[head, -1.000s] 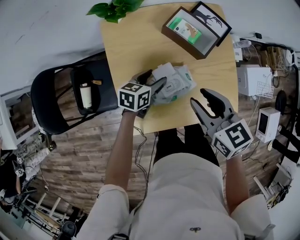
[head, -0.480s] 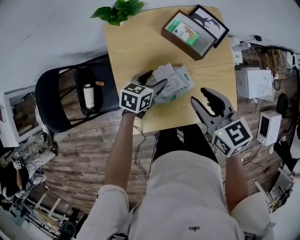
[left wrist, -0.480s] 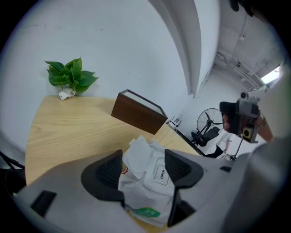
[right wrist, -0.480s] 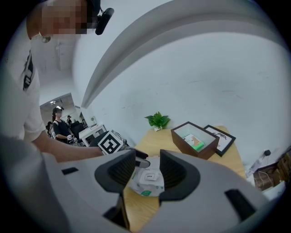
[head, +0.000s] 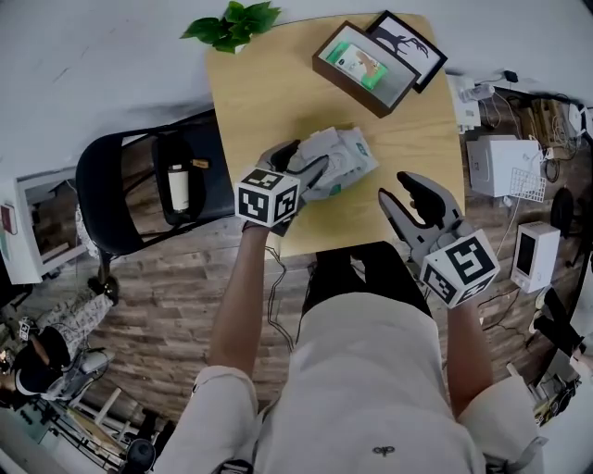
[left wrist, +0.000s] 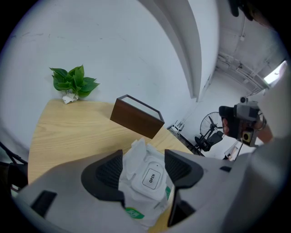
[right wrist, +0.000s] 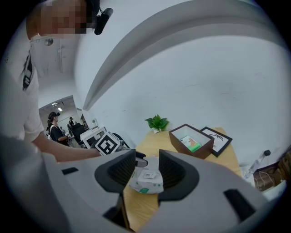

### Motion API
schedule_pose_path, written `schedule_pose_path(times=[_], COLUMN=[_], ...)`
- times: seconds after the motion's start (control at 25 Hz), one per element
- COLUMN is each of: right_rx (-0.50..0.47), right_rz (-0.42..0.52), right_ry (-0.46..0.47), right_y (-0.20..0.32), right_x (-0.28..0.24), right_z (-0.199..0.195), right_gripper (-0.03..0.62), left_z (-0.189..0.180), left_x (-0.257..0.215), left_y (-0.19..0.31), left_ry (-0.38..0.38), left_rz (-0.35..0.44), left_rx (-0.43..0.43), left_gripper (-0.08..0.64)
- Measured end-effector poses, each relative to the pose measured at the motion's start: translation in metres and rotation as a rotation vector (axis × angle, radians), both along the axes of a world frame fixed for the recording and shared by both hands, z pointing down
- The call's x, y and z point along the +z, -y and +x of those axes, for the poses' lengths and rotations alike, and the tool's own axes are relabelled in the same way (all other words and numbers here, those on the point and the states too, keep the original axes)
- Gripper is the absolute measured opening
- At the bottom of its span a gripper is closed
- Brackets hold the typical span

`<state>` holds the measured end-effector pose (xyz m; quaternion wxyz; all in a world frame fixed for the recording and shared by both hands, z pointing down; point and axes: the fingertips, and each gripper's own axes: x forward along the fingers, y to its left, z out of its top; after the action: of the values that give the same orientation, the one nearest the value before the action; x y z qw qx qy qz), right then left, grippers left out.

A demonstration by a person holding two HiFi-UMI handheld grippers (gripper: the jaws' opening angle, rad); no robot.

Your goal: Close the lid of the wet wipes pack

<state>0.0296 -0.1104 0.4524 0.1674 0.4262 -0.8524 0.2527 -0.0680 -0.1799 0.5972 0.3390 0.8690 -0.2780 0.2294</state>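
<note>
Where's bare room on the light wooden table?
Free: the strip between the green leafy plant and the white wet wipes pack; the patch between the dark brown open box and the right gripper. Crowded: box and black-framed picture at the far corner; pack in the left gripper.

Bare tabletop (head: pixel 264 102) lies open from the pack (head: pixel 338 159) out to the plant (head: pixel 232 20) at the far left corner, while the box (head: pixel 347 85) and frame (head: pixel 408 43) crowd the far right corner and a chair (head: pixel 116 199) stands off the left edge.
</note>
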Motion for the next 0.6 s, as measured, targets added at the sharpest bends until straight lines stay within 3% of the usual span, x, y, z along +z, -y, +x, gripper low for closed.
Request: schedule_pose_path(times=[0.6], right_rx=[-0.033], right_rz=[-0.002], right_ry=[0.078], right_y=[-0.007], right_x=[-0.016], right_z=[0.012], right_gripper=[0.149], left_z=[0.011], left_x=[-0.017], left_y=[-0.031], left_ry=[-0.013], left_rz=[-0.013], left_rx=[-0.026], left_gripper=[0.268])
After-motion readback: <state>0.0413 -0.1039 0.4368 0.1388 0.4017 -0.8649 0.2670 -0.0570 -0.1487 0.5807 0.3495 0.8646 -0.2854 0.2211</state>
